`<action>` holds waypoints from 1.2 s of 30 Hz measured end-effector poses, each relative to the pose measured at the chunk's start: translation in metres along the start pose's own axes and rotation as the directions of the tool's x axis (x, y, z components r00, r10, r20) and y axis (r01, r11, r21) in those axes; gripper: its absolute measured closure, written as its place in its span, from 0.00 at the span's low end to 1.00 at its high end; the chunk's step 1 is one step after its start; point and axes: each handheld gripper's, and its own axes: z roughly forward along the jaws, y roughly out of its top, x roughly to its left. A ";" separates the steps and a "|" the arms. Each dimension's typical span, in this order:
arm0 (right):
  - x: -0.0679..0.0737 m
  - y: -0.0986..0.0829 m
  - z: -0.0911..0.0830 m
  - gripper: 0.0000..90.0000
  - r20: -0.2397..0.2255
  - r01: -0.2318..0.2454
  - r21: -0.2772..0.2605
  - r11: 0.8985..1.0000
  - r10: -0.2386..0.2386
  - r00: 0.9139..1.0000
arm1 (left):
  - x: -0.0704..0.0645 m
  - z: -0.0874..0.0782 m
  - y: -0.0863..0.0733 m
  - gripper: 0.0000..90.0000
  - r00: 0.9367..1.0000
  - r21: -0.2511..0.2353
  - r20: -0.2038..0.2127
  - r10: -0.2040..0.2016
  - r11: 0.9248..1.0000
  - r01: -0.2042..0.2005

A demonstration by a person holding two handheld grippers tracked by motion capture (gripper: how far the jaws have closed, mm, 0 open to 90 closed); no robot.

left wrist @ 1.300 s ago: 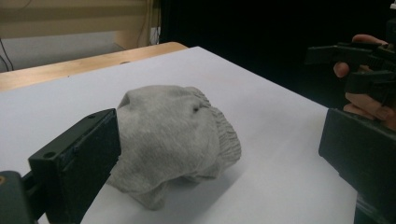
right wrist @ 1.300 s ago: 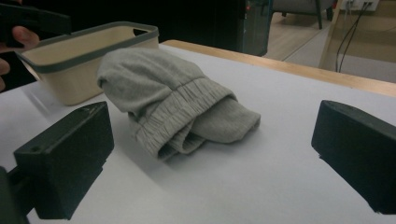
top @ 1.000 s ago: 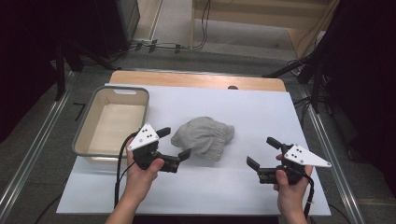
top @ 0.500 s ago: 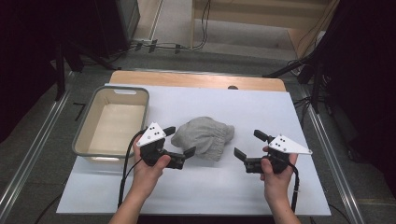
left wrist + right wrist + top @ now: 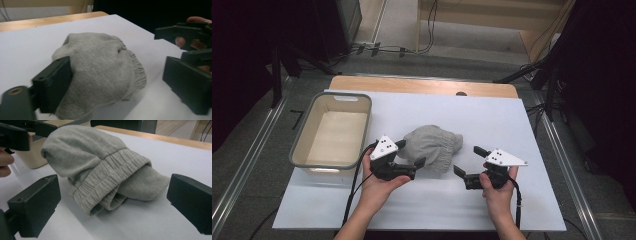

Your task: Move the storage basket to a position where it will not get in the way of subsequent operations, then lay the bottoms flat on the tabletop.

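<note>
Looking down from the high view, I see the grey cap [image 5: 432,147] lying in a crumpled heap near the middle of the white table [image 5: 492,120], with both my tongs close on either side of it. My left tongs [image 5: 410,153] sit at the cap's left edge, spread wide, one jaw at the cap's far-left side and the other at its near edge. In the left gripper view the left-hand jaw presses right against the grey fabric [image 5: 100,72], while the other jaw stands off to the right, clear of the cloth, so nothing is gripped. My right tongs [image 5: 469,160] are just beside the cap's right end, apart from it, jaws also spread wide and holding nothing. In the right gripper view the cap [image 5: 100,167] lies between the two black jaws but farther off, its gathered elastic band and soft brim facing me, and the brim points right.

A beige plastic tub [image 5: 302,155] with a grey rim stands on the table's left part, just beside my left hand [image 5: 379,185]. My right hand [image 5: 497,192] grips its handle near the front edge. A strip of bare wood [image 5: 422,86] shows along the table's far side
</note>
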 end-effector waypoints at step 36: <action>-0.011 0.001 -0.012 0.00 0.026 -0.002 -0.010 1.000 0.002 1.000 | -0.044 0.035 -0.040 0.80 0.973 0.133 0.210 0.095 0.983 -0.125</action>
